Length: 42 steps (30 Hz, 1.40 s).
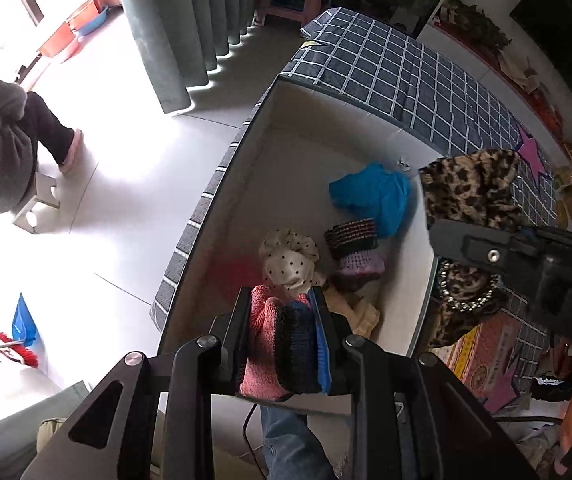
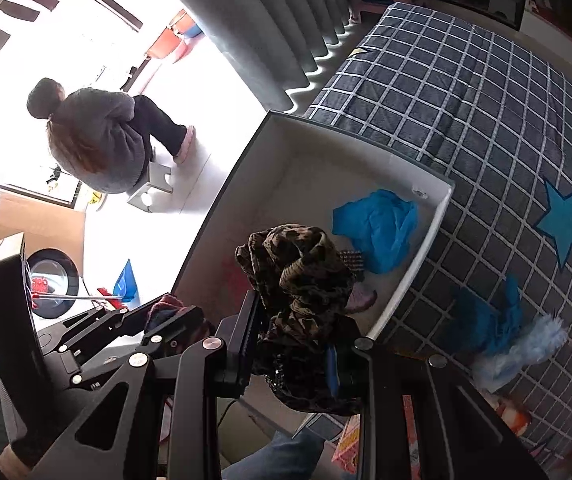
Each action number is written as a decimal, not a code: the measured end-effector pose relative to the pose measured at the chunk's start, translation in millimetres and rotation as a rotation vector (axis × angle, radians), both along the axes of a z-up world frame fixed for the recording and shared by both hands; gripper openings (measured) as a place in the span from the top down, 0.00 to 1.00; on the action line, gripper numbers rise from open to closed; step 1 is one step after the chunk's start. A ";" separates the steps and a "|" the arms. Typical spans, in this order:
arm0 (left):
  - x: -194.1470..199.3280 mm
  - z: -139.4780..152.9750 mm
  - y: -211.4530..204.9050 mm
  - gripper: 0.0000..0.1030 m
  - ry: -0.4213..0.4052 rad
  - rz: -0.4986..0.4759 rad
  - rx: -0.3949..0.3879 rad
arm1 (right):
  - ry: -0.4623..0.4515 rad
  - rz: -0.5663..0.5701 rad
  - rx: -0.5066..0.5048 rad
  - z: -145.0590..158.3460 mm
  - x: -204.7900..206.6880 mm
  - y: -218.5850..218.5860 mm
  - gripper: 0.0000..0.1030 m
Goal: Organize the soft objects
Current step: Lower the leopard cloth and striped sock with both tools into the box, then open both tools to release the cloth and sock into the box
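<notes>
We held our left tool clamped on a pink-and-navy knit piece and our right tool on a leopard-print cloth — both above the white box — judging it best to lower well inside before releasing.

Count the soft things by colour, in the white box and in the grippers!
Blue: 1, blue cloth
Cream: 2, polka-dot cloth, beige cloth
Purple-striped: 1, knit piece
Pink-navy: 1, knit in left gripper
Leopard: 1, fabric in right gripper
Total: 6
</notes>
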<state>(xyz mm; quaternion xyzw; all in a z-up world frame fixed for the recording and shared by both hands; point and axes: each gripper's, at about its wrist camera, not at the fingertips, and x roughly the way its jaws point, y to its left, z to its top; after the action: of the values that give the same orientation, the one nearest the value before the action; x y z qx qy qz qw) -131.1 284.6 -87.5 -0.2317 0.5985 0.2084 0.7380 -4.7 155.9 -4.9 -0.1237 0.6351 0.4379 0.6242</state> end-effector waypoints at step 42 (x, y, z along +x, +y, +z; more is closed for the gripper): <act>12.2 -5.1 -3.1 0.00 -0.077 0.074 -0.076 | 0.083 -0.124 0.027 -0.7 59.0 -50.5 0.00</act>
<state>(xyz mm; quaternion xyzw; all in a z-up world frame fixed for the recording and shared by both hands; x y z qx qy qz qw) -118.8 281.5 -92.6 -0.2895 0.5681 0.2033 0.7430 54.3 105.4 -5.6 -0.0576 0.6608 0.4116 0.6250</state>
